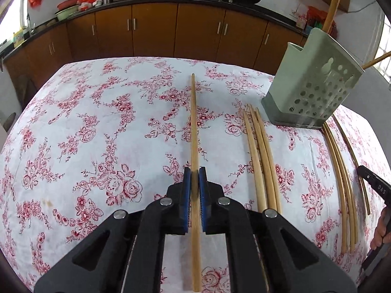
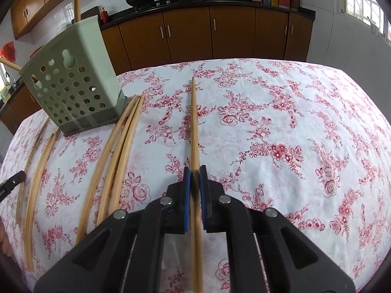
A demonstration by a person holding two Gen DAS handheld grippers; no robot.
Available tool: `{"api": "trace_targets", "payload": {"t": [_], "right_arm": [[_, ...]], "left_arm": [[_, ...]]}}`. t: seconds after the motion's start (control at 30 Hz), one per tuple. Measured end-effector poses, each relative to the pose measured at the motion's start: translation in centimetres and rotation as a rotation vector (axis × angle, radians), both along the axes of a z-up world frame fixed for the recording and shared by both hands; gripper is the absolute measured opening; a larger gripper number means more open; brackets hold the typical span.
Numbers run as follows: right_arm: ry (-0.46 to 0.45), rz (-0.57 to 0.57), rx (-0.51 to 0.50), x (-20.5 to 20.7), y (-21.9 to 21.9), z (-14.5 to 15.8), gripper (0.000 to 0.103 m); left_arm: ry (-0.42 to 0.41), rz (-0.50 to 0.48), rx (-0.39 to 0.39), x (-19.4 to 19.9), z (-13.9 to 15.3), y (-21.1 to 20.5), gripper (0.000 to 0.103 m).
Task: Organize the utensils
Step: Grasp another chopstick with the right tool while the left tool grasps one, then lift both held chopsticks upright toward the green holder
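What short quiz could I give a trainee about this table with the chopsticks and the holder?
1. True or false: the left gripper is shut on a chopstick.
2. What does the right gripper hold? A) a spoon B) a chopstick C) nothing
3. Fill in: the green holder stands on the flowered ____.

Key: 1 true, its jaws press it. 2 B. 3 tablecloth; loose chopsticks lie beside the holder.

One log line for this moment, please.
left gripper: shut on chopstick | right gripper: shut on chopstick | holder: upright on table, chopsticks inside | loose chopsticks on tablecloth
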State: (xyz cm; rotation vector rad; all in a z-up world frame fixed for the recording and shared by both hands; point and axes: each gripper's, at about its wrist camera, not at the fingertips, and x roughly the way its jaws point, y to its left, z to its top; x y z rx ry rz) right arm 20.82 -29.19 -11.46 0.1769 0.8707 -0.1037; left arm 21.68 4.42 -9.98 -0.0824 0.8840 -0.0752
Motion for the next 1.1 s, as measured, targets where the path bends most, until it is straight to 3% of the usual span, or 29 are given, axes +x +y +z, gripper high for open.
{"api": "trace_targets", "payload": {"t": [0.8,1.1], "right_arm": [[-0.004,-0.001,0.014,-0.1,-0.2,0.0,0.009],[0.001,0.032,-0.024,-1.7,0.4,0.0,0.009]], "left_arm": [[0.001,0.000,-0.030,-0.1,-0.3,0.4,0.008],[0.001,-0.021,0.000,-1.8,-0.1,0.0,0.010]]}}
